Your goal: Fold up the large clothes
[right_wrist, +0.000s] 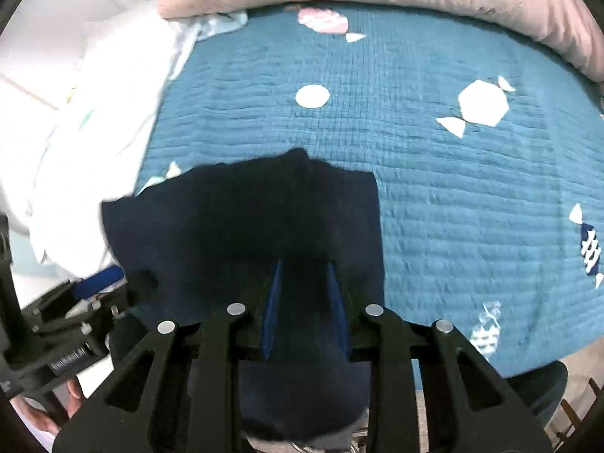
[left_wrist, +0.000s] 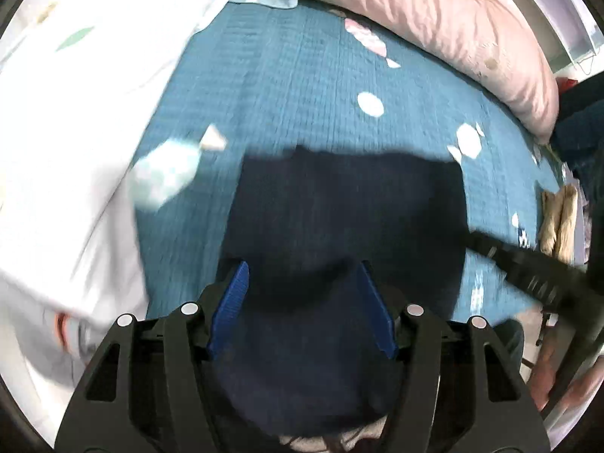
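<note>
A dark navy garment (left_wrist: 339, 211) lies bunched on the blue quilted bedspread (left_wrist: 287, 87), hanging over its near edge. My left gripper (left_wrist: 302, 275) has its blue pads wide apart with the navy cloth lying between and under them. In the right wrist view the same garment (right_wrist: 245, 222) spreads under my right gripper (right_wrist: 304, 268), whose blue pads stand closer together with dark cloth between them; whether they pinch it is unclear. The left gripper's body shows at the lower left of the right wrist view (right_wrist: 68, 324).
A pink quilt (left_wrist: 434, 15) lies along the far side of the bed. White bedding (left_wrist: 68, 120) is piled on the left. A black strap (left_wrist: 528, 264) and a small beige item (left_wrist: 558, 219) are at the right edge. Floor and a dark shoe (right_wrist: 536, 381) show below the bed.
</note>
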`<state>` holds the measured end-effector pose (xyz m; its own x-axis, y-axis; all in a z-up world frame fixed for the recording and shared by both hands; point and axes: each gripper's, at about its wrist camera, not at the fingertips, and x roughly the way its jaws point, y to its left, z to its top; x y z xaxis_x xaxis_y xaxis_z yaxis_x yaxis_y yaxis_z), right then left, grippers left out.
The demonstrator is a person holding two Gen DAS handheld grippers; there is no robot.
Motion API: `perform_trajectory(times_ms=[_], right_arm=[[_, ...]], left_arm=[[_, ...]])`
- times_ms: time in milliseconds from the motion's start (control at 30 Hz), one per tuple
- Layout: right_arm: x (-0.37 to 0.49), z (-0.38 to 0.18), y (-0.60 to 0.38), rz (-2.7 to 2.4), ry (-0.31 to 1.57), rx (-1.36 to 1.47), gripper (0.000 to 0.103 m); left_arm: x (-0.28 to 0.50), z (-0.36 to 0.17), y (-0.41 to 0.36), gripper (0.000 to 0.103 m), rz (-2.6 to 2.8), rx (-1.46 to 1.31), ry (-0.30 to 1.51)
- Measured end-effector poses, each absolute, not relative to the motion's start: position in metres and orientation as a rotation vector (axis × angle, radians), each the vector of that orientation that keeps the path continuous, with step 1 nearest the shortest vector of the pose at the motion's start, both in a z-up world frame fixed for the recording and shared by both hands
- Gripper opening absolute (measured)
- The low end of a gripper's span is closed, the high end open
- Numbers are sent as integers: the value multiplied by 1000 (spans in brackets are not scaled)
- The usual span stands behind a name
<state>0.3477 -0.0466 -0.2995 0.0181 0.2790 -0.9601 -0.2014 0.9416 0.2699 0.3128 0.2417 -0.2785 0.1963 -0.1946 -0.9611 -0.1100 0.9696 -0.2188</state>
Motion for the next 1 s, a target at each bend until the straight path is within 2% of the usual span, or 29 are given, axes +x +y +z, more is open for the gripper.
perform_trajectory(times_ms=[200, 267, 333, 433, 500, 533, 567, 600, 633, 667, 833, 1000], right_arm=[[373, -341, -44, 295, 1547, 77, 15], [379, -353, -51, 290, 1556, 121, 5], [383, -360, -59, 289, 1564, 151, 0], [383, -355, -66, 311, 1579, 187, 0], [381, -344, -71, 346, 1597, 223, 4], [378, -337, -75, 356, 1606, 236, 7], [375, -331, -79, 363, 1600, 230, 18], [370, -321, -82, 368, 1586, 223, 29], [364, -312, -88, 362, 1563, 213, 68], [359, -304, -93, 344, 1537, 207, 89], [338, -291, -107, 345, 1532, 164, 92], [321, -311, -107, 360, 1605, 128, 93]], left_arm=[[382, -361, 267, 62, -32, -364, 1521], [387, -380, 273, 64, -37, -407, 1538], [386, -383, 276, 65, -54, -414, 1535], [380, -374, 275, 65, -58, -386, 1531], [373, -360, 275, 66, -63, -372, 1516], [369, -355, 275, 66, -62, -362, 1507], [363, -346, 276, 67, -60, -340, 1495], [357, -342, 274, 78, -58, -324, 1491], [350, -335, 275, 92, -49, -303, 1493], [343, -329, 277, 92, -44, -290, 1487], [313, -313, 288, 92, -52, -281, 1477], [294, -332, 300, 92, -74, -354, 1532]])
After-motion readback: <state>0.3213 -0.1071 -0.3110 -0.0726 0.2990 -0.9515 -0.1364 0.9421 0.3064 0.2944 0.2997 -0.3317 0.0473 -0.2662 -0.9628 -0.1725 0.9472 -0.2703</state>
